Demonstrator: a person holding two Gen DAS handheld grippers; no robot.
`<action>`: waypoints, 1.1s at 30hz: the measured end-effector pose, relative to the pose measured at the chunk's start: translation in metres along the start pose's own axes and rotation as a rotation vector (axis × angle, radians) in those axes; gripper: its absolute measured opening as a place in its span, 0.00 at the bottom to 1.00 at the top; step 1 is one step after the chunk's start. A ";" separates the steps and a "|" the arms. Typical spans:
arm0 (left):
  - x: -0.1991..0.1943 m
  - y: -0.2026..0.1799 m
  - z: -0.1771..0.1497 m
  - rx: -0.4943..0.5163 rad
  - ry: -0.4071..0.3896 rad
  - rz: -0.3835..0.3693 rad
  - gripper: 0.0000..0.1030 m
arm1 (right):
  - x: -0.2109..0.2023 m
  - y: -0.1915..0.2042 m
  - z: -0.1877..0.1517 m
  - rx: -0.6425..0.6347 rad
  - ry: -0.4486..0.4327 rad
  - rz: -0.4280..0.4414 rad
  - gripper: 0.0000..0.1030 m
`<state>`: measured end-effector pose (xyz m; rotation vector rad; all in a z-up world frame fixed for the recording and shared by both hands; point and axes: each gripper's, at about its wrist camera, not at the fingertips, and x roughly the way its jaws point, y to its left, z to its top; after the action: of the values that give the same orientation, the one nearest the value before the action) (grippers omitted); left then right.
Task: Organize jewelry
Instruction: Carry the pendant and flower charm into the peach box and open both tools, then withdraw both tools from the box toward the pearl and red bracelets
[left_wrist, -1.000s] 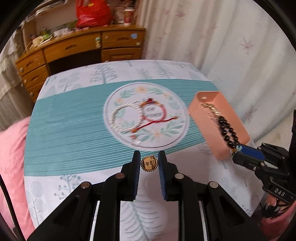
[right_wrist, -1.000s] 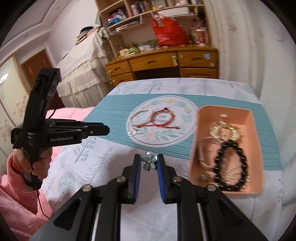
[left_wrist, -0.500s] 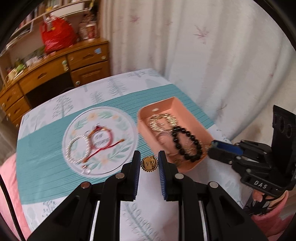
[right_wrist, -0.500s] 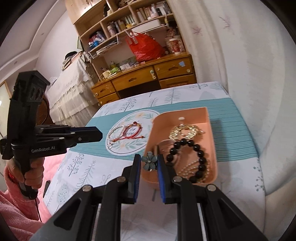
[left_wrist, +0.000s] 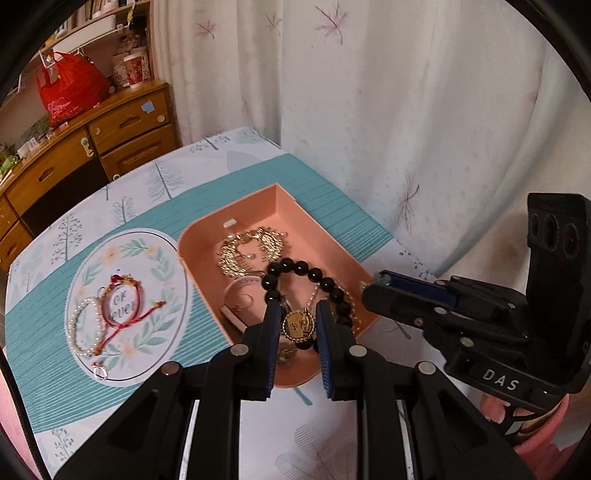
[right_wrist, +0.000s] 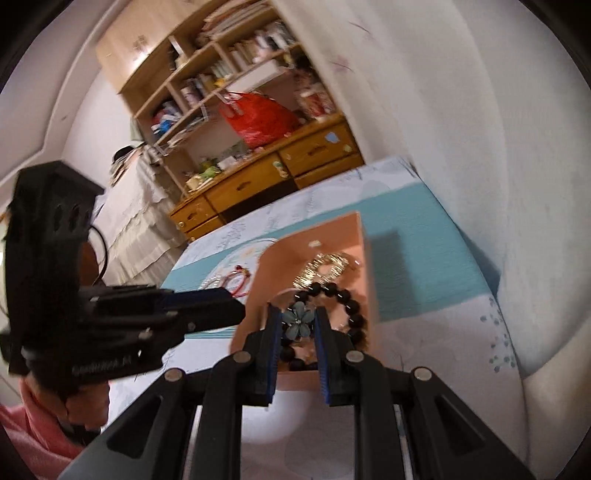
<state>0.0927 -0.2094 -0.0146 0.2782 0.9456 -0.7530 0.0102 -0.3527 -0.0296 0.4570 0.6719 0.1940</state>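
Note:
My left gripper (left_wrist: 297, 325) is shut on a round gold pendant (left_wrist: 297, 325), held over the near end of the pink tray (left_wrist: 325, 236). My right gripper (right_wrist: 297, 324) is shut on a teal flower brooch (right_wrist: 297, 324), also over the tray's (right_wrist: 369, 273) near end. In the tray lie a black bead bracelet (left_wrist: 314, 275), a gold filigree piece (left_wrist: 251, 247) and a pale bangle (left_wrist: 240, 291). On the round motif of the tablecloth lie a red cord bracelet (left_wrist: 125, 306) and a pearl bracelet (left_wrist: 83, 328). The right gripper shows in the left wrist view (left_wrist: 373, 291) at the tray's right rim; the left gripper shows in the right wrist view (right_wrist: 236, 310).
A small silver ring (left_wrist: 99, 373) lies at the motif's near edge. A white curtain (left_wrist: 369, 110) hangs close behind the table's right edge. A wooden desk with drawers (left_wrist: 92, 147) and a red bag (left_wrist: 70, 88) stand beyond the far edge.
Both grippers have swung right and come in over the pink tray, each still holding its piece. The right wrist view has tilted and is blurred with motion.

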 end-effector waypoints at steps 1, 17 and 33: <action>0.003 -0.002 0.000 0.000 0.006 0.005 0.17 | 0.002 -0.002 0.000 0.010 0.005 0.002 0.17; -0.005 0.022 0.000 -0.087 0.002 0.073 0.68 | 0.010 -0.016 -0.001 0.092 0.004 0.031 0.43; -0.032 0.117 -0.048 -0.224 0.109 0.353 0.98 | 0.023 -0.010 -0.004 0.074 -0.017 0.006 0.59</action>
<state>0.1322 -0.0857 -0.0282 0.2815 1.0402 -0.3074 0.0260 -0.3525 -0.0497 0.5308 0.6631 0.1712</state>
